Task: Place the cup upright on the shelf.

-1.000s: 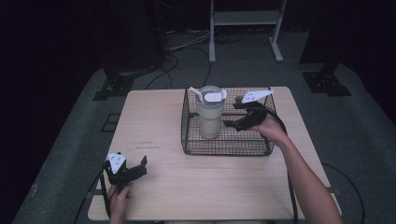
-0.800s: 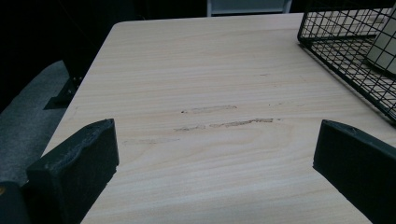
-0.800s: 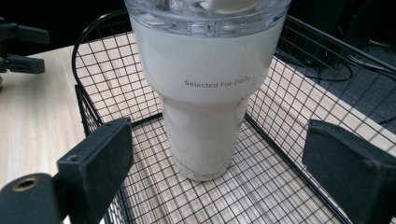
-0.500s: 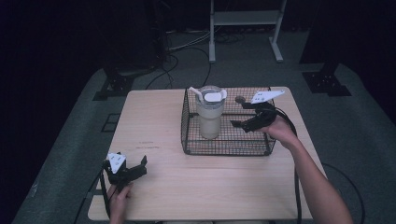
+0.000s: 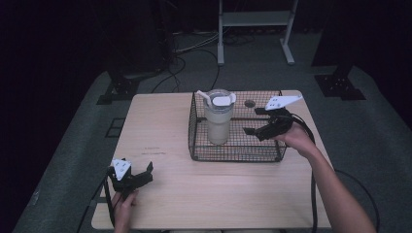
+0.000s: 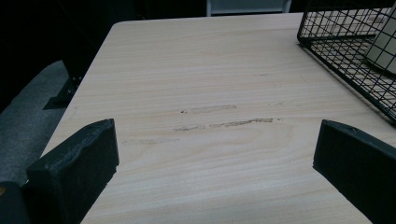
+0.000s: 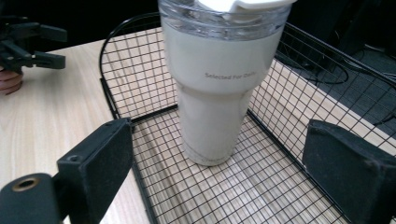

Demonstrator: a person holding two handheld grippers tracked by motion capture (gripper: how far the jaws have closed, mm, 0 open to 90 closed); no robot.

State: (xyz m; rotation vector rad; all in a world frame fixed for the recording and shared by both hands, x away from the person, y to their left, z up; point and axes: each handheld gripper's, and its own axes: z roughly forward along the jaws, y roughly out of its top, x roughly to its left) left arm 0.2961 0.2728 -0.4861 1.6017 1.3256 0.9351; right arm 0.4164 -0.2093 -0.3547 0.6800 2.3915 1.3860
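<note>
Our right gripper is wide open beside the tall cream plastic cup in the black wire basket. A bump could tip it. Our left gripper waits, wide open.

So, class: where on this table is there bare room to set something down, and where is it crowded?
Bare wood runs along the table left of the wire basket, and across the near strip between the left gripper and the right forearm. Inside the basket, the floor right of the tumbler is free, but the open right gripper hangs over it. The tumbler crowds the basket's left end.
</note>
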